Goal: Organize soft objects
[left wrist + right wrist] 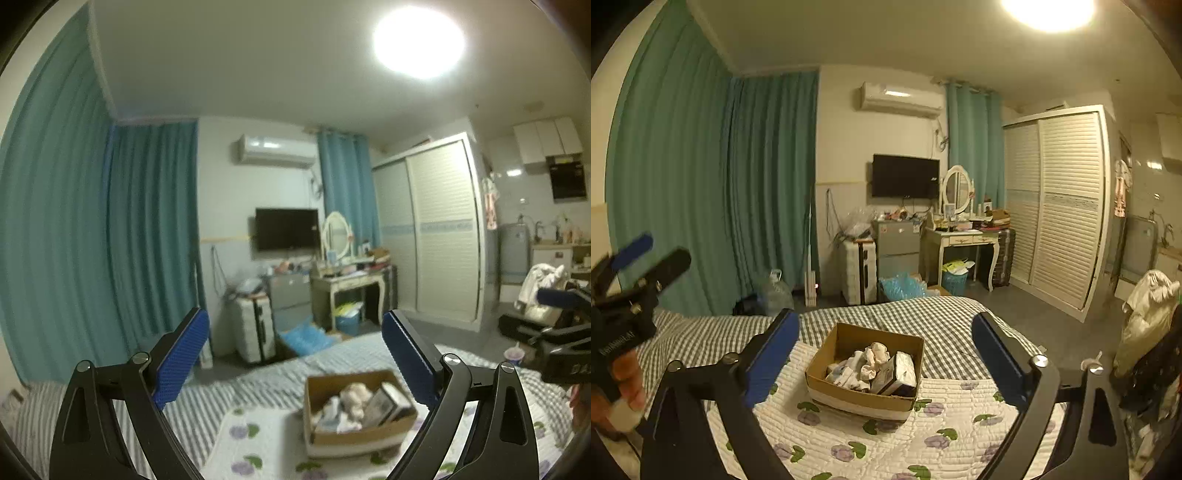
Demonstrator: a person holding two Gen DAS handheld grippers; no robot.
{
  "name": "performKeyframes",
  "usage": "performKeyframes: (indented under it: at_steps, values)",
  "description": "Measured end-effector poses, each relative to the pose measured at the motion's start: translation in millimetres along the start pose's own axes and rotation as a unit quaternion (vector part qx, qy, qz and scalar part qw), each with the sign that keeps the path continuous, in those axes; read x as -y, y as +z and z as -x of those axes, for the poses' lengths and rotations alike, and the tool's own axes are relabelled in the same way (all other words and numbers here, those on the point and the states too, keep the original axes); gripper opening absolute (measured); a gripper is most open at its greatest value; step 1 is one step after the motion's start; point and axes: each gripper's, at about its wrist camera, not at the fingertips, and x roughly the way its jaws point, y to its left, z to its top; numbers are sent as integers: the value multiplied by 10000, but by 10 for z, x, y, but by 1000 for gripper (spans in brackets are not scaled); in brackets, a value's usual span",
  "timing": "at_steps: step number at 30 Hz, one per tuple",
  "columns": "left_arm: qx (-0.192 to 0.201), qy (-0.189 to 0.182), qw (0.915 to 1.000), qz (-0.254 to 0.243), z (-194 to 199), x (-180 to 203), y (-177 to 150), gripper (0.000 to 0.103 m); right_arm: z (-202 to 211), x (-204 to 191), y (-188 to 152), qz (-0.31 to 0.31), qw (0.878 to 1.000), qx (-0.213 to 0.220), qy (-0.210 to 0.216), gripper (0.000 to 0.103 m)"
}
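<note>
A cardboard box (864, 397) sits on a white floral quilt (849, 443) on the bed. It holds crumpled white and pink soft items (866, 363) and a tissue pack (899, 374). The box also shows in the left wrist view (354, 435), low and right of centre. My left gripper (295, 332) is open and empty, raised above the bed and pointed at the room. My right gripper (886, 332) is open and empty, above the quilt with the box between its fingers in view. The left gripper also shows in the right wrist view (631, 254) at the far left.
A grey checked sheet (942, 325) covers the bed beyond the quilt. Past the bed foot stand a white suitcase (858, 271), a dressing table (962, 240) and a blue bag (901, 286). Teal curtains (701, 184) hang left; a white wardrobe (1060, 206) stands right.
</note>
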Motion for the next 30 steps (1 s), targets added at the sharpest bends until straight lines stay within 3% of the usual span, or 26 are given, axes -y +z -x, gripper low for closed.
performKeyframes:
  at_steps: [6, 10, 13, 19, 30]
  values:
    - [-560, -198, 9980, 215, -266, -1, -583, 96, -108, 7, -528, -263, 9996, 50, -130, 103]
    - [-1007, -244, 9945, 152, -551, 60, -1101, 96, -429, -7, -924, -347, 9992, -162, -106, 103]
    - [-1134, -200, 9933, -9, -668, 124, -1367, 96, -677, -24, -1207, -257, 9988, -387, -155, 103]
    - [-1359, -172, 9905, -110, -761, 152, -1588, 96, -999, -31, -1537, -261, 9972, -700, -31, 103]
    - [-1459, -258, 9890, -47, -705, 127, -1697, 96, -992, -19, -1582, -371, 9962, -791, -32, 103]
